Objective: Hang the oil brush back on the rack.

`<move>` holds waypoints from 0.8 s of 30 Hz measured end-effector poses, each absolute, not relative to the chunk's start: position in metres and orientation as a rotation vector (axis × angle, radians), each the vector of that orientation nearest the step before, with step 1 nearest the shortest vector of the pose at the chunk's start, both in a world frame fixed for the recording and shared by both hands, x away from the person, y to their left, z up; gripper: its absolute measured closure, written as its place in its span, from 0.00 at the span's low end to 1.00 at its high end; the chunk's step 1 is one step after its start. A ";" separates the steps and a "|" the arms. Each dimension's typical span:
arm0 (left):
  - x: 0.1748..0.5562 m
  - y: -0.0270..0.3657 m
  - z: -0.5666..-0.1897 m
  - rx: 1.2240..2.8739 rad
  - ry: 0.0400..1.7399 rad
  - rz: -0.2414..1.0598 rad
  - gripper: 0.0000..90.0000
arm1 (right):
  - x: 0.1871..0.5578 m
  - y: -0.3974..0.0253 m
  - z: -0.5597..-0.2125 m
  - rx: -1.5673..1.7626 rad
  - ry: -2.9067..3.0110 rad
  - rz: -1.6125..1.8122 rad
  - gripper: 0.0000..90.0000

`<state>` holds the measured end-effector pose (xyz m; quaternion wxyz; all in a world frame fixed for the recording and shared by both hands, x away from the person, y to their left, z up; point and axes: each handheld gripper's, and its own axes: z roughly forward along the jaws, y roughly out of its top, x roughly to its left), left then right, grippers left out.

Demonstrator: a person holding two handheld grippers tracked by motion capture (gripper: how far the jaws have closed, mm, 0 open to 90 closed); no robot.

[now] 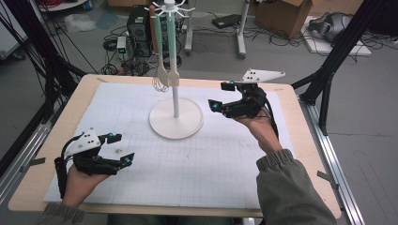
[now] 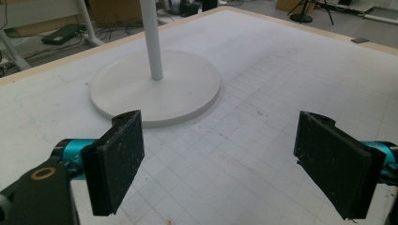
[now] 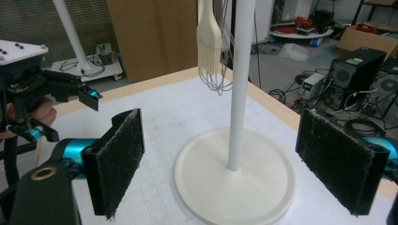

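Note:
A white stand (image 1: 176, 119) with a round base and a thin pole stands at the middle back of the table; its base (image 2: 155, 89) and pole (image 3: 241, 84) show in both gripper views. From its top hooks hang a pastry brush (image 1: 173, 70) and a wire whisk (image 1: 160, 77); the brush (image 3: 208, 40) hangs in front of the whisk (image 3: 218, 77). My left gripper (image 1: 119, 149) is open at the front left, nothing between its pads (image 2: 117, 159). My right gripper (image 1: 221, 96) is open just right of the stand, its pads (image 3: 117, 159) empty.
A white gridded mat (image 1: 187, 154) covers most of the wooden table (image 1: 300, 136). Beyond the far edge are computer towers (image 1: 138, 28), cables, cardboard boxes (image 1: 286, 16) and black frame legs (image 1: 328, 70). The other hand's gripper (image 3: 33, 89) shows at left in the right gripper view.

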<state>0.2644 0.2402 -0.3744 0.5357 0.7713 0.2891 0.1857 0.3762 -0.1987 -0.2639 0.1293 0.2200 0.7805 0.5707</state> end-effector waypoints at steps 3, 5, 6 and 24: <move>0.265 0.240 -0.375 1.838 0.696 0.445 0.18 | 0.374 -0.201 -0.270 0.635 2.272 1.656 0.16; 0.265 0.241 -0.375 1.839 0.698 0.449 0.17 | 0.372 -0.204 -0.276 0.644 2.270 1.655 0.14; 0.265 0.241 -0.375 1.839 0.699 0.448 0.17 | 0.372 -0.205 -0.279 0.652 2.274 1.652 0.14; 0.266 0.240 -0.378 1.846 0.713 0.458 0.15 | 0.359 -0.222 -0.325 0.733 2.288 1.633 0.13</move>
